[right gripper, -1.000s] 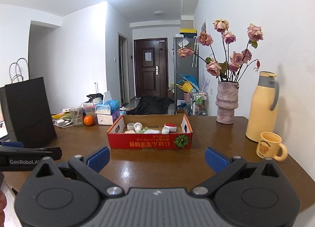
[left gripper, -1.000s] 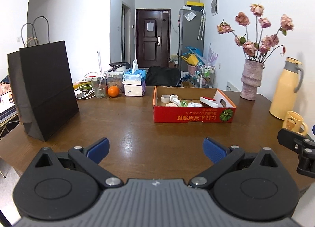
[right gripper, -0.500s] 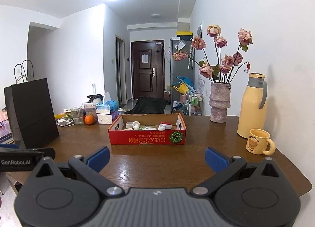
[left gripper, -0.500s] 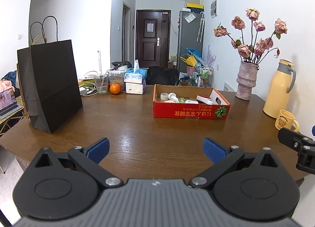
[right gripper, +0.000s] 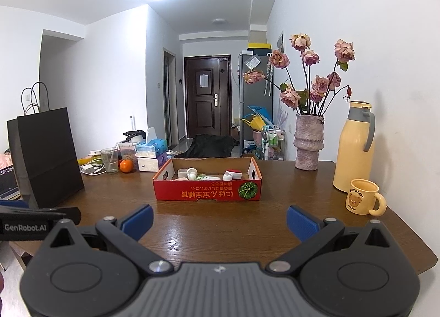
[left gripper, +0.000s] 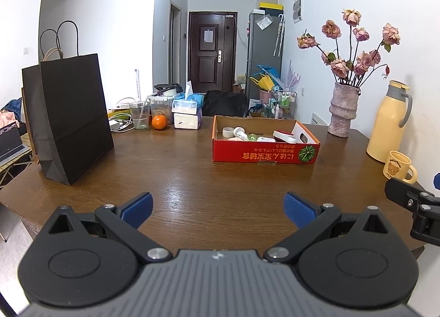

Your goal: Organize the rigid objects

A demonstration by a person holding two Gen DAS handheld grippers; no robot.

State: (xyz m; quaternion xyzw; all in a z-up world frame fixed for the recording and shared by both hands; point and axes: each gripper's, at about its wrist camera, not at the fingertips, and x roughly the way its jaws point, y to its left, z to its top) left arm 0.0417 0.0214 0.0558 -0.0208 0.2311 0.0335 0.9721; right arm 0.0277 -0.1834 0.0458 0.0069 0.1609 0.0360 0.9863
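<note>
A red cardboard box [left gripper: 264,153] [right gripper: 206,193] sits in the middle of the wooden table [left gripper: 192,179] [right gripper: 220,229]. Inside it lie several small items: a tape roll [left gripper: 227,131], white bottles [left gripper: 240,133] and a red-and-white case [left gripper: 284,136] [right gripper: 232,174]. My left gripper [left gripper: 217,208] hovers open over the table's near edge, well short of the box, with nothing between its blue pads. My right gripper [right gripper: 218,219] is open too, empty, equally far back. Each gripper shows at the edge of the other's view.
A black paper bag [left gripper: 68,116] [right gripper: 45,157] stands at the left. Behind it are a glass [left gripper: 140,115], an orange [left gripper: 159,121] and tissue boxes [left gripper: 187,116]. At the right stand a flower vase [left gripper: 343,109], a yellow thermos [left gripper: 389,121] and a yellow mug [right gripper: 363,200].
Both grippers have drawn back from the box, toward the table's near edge; the box and other objects look smaller and farther. Both stay open and empty.
</note>
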